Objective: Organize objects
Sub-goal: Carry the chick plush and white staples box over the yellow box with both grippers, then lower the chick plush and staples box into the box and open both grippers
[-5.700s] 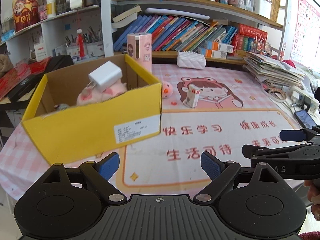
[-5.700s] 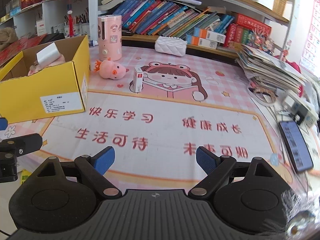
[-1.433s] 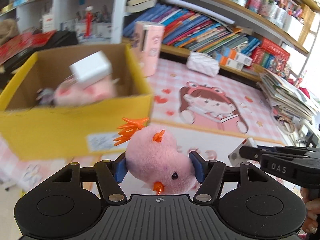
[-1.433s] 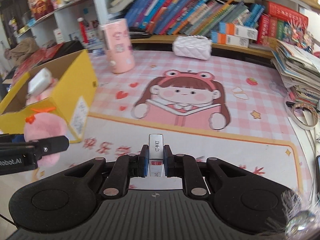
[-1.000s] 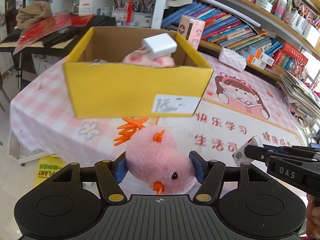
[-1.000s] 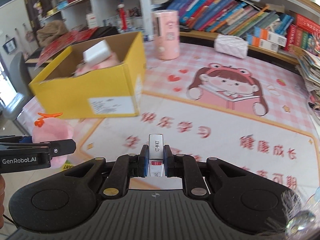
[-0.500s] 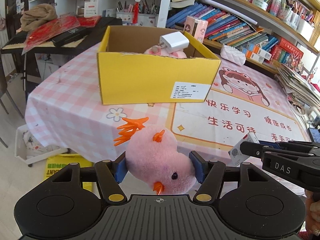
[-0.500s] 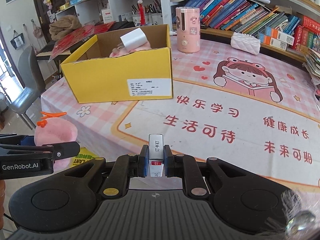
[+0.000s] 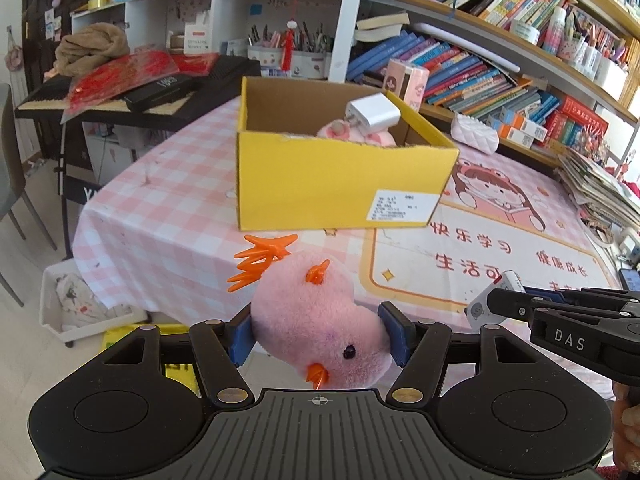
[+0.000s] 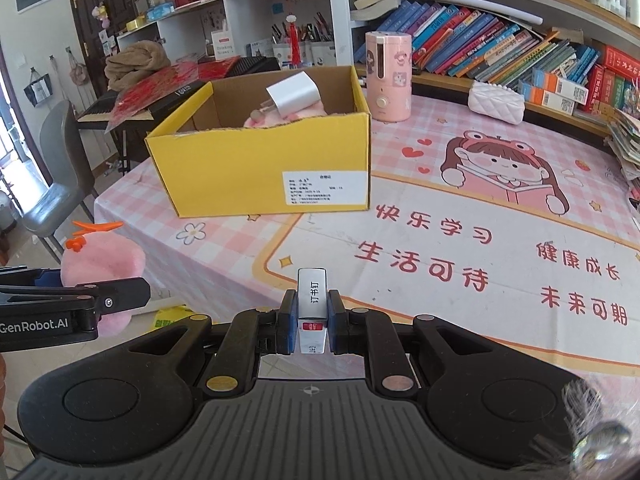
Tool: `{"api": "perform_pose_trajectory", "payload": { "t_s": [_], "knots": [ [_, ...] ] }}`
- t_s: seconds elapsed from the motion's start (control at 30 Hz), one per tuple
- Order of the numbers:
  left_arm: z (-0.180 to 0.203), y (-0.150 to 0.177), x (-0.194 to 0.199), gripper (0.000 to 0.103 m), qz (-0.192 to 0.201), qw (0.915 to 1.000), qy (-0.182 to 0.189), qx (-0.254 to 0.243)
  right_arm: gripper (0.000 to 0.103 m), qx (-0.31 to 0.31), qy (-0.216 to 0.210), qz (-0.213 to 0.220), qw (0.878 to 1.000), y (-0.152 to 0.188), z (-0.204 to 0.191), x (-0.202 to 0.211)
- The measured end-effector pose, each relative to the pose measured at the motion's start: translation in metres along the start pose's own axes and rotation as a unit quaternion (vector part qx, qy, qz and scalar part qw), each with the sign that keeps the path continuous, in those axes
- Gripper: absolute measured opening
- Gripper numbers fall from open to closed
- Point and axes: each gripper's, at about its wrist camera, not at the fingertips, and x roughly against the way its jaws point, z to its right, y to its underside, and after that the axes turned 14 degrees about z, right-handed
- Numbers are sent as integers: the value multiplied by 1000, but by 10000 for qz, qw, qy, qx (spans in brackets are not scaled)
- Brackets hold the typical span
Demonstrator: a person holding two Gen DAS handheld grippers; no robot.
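My left gripper (image 9: 320,334) is shut on a pink plush chick (image 9: 316,320) with orange comb and beak, held in the air off the table's near edge. In the right wrist view the same pink plush chick (image 10: 105,261) shows at the far left. My right gripper (image 10: 312,322) is shut on a small white staple box (image 10: 312,306) with a red label; that staple box (image 9: 493,300) also appears at the right of the left wrist view. Ahead on the table stands an open yellow cardboard box (image 9: 340,184) (image 10: 276,172) holding a white charger (image 10: 294,94) on a pink plush.
A pink checked tablecloth with a cartoon study mat (image 10: 480,240) covers the table. A pink cylinder (image 10: 388,76), a white quilted pouch (image 10: 496,102) and bookshelves (image 10: 500,48) stand behind. A grey chair (image 10: 56,184) and a keyboard stand (image 9: 132,96) are at the left. A white bin (image 9: 80,304) sits on the floor.
Both grippers have drawn back from the table with their loads still held. The yellow box now looks smaller and farther, and the table's near edge and the floor have come into view.
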Motion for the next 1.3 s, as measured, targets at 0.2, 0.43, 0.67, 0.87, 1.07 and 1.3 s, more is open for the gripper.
{"api": "perform_pose_trajectory", "payload": {
  "t_s": [0.2, 0.43, 0.67, 0.87, 1.07, 1.3],
  "knots": [
    [-8, -13, 3, 64, 279, 9996, -30, -88, 14, 35, 49, 148, 9999, -11, -6, -3],
    [-9, -38, -5, 64, 620, 9980, 23, -147, 14, 112, 17, 346, 9993, -36, -10, -10],
    [-6, -77, -26, 64, 1095, 9938, -93, -150, 14, 171, -145, 703, 9973, -80, -10, -30],
    [-3, -108, -53, 64, 1331, 9904, -307, -204, 14, 203, -342, 1059, 9936, -122, -4, -61],
    [7, -124, -93, 64, 1362, 9885, -525, -387, 14, 277, -558, 1200, 9908, -152, 4, -99],
    [21, -121, -137, 64, 1083, 9886, -694, -785, 14, 443, -765, 1054, 9905, -160, 11, -141]
  ]
}}
